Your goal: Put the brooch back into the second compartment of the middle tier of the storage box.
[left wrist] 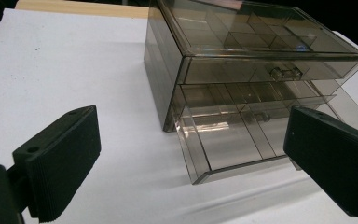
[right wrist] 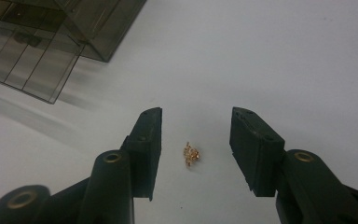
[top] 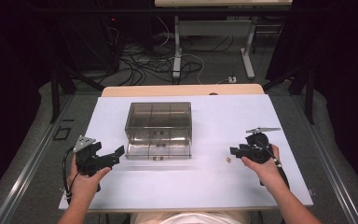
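Gold trinket (right wrist: 192, 154): a tiny, knobbly, glinting piece lying on the white table (top: 205, 182), right of the smoky drawer box (top: 158, 123) and near the front edge; judged very light, rigid and prone to skidding or flicking away. The right gripper (right wrist: 193, 140) straddles it, jaws partly closed, pads clear of it; grip across its widest part. The left gripper (left wrist: 191, 163) stands wide open, empty, facing the pulled-out lower drawer (left wrist: 233, 140).

I can read no text, label, brand mark or number anywhere in my feeds. The smoky drawer box (top: 158, 123) at the centre of the high view is unmarked, and the white tabletop (top: 205, 182) across the lower half of that frame carries no print.
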Available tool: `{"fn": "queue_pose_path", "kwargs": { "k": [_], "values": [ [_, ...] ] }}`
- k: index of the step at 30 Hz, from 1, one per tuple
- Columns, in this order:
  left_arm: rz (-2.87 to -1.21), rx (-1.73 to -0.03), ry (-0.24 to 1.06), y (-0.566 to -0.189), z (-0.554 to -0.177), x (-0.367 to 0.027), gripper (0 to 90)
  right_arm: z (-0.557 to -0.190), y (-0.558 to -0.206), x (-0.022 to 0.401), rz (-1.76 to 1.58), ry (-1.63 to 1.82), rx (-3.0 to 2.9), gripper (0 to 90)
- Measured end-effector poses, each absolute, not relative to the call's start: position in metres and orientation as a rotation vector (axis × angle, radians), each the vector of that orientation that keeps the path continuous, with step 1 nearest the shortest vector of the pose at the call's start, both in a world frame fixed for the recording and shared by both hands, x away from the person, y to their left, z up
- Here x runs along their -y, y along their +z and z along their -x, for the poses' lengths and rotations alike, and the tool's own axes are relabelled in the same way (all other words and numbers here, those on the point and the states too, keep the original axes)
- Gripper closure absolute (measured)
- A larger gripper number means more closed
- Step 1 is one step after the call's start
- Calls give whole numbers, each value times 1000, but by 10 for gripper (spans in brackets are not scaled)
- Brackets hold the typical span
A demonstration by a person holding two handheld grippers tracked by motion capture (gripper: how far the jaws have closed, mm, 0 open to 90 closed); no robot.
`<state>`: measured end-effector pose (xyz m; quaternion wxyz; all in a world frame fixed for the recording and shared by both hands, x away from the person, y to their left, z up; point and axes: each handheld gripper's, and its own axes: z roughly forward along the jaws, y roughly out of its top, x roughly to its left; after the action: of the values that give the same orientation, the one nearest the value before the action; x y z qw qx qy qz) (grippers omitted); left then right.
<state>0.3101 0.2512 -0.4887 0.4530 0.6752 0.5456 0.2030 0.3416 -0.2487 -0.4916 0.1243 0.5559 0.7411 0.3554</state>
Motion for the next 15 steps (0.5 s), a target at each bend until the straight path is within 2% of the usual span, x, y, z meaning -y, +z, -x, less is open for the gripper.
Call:
{"fn": "queue_pose_path", "kwargs": {
  "k": [15],
  "values": [
    [-1668,-1349,499,-489,-310,-251,38,-357,-499,237,-1641,986,-2273,576]
  ]
}}
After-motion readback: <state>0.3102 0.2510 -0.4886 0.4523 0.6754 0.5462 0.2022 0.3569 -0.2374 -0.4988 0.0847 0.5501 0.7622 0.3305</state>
